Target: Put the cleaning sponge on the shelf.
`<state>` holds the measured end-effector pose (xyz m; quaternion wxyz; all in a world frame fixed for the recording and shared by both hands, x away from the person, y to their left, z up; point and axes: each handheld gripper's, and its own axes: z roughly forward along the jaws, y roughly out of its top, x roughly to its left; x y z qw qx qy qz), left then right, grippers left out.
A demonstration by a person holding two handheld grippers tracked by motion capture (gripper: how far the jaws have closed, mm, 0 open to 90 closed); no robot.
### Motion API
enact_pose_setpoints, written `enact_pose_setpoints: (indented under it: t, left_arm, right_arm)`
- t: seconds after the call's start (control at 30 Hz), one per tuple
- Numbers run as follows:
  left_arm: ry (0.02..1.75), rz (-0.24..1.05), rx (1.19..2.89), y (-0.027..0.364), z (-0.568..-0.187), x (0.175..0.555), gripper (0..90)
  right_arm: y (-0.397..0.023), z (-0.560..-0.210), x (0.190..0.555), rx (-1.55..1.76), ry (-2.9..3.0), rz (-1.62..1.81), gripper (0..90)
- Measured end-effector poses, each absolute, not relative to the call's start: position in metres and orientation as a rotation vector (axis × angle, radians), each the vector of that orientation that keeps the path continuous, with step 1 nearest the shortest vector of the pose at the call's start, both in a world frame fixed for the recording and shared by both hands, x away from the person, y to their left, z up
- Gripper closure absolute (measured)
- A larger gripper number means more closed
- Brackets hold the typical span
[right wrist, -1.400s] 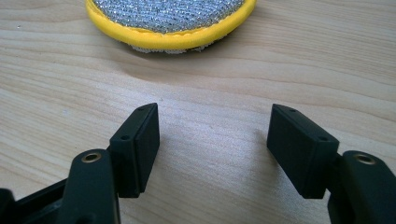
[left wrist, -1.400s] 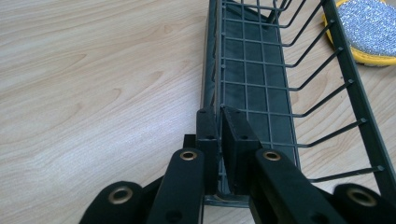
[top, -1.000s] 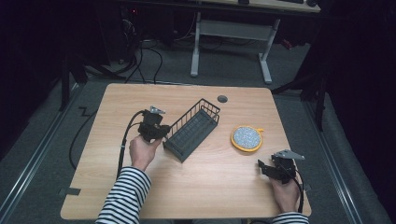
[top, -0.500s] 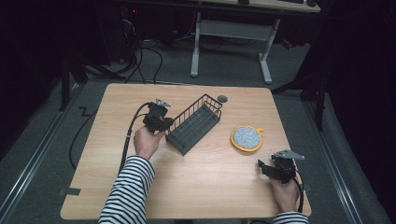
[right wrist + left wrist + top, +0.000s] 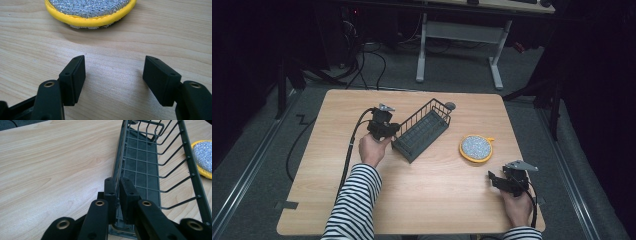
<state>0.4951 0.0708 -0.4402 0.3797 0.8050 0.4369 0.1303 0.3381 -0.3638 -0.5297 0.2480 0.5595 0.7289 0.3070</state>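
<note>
High view puts your left hand [image 5: 371, 148] reaching forward over the table [image 5: 337, 200], striped sleeve [image 5: 353, 200] behind it, with the left gripper [image 5: 388, 131] at the near-left end of the wire basket [image 5: 422, 130]. Left gripper view has its jaws pressed together on the basket's wire side wall [image 5: 118, 170], one pad inside and one outside. Your right hand [image 5: 516, 206] rests near the table's front right corner, and the right gripper [image 5: 499, 180] has its jaws wide apart with nothing between them.

The basket sits on the middle of the table, long axis slanting from near-left to far-right. It is a dark metal trough of thin rods with a flat solid floor. To its right lies a round scouring pad [image 5: 476, 148], silvery mesh with a yellow rim, on pale wood-grain.
</note>
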Motion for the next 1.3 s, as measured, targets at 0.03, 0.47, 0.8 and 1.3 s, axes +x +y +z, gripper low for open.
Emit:
enact_pose_setpoints:
  t: [0.03, 0.47, 0.8, 1.3]
  left_arm:
    - [1.124, 0.333, 2.059, 0.070, -0.441, 0.495, 83.5]
    - [1.147, 0.376, 1.997, 0.076, -0.430, 0.485, 39.4]
    - [1.134, 0.412, 1.943, 0.104, -0.424, 0.456, 35.8]
    - [1.212, 0.382, 1.944, 0.142, -0.476, 0.398, 34.4]
  right_arm:
    - [-0.364, -0.530, 0.338, 1.525, 1.987, 0.837, 34.8]
    - [-0.364, -0.530, 0.338, 1.534, 1.979, 0.835, 34.9]
    - [-0.364, -0.530, 0.338, 1.533, 1.976, 0.839, 36.7]
    - [-0.363, -0.530, 0.339, 1.531, 1.979, 0.839, 37.4]
